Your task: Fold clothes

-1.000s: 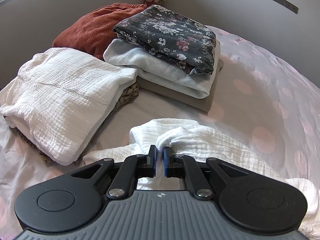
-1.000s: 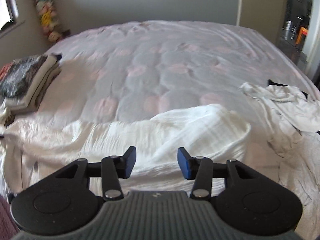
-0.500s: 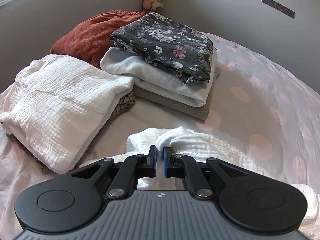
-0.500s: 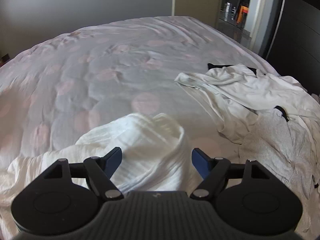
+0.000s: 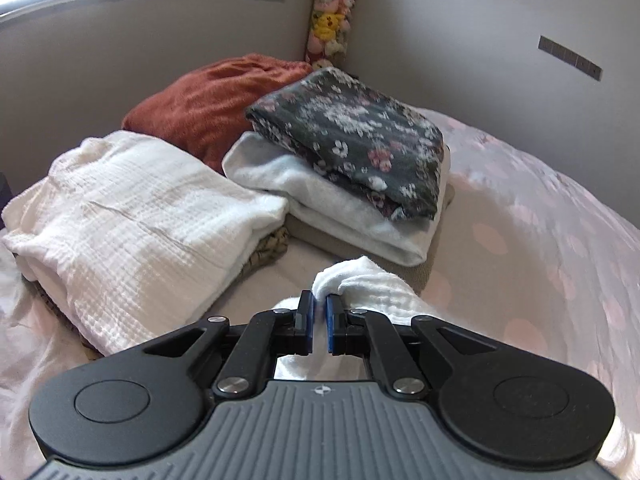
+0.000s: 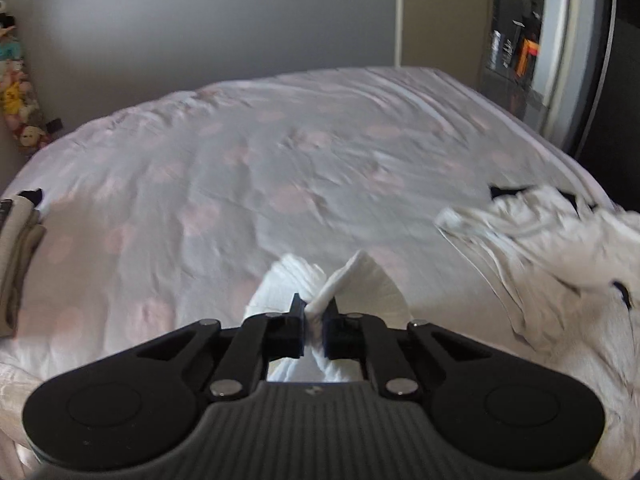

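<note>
On the dotted pink bedsheet, the crinkled white muslin cloth is pinched at bunched corners by both grippers, the left gripper clamped tight and the right gripper with jaws just closed on it, beside folded stacks.

Left gripper: jaws closed to a narrow slit, pinching a fold of the white muslin cloth, pointed downward toward the bed. Right gripper: jaws have just been closing and now clamp another bunched edge of the same cloth, which fans out above them; also angled downward.
</note>
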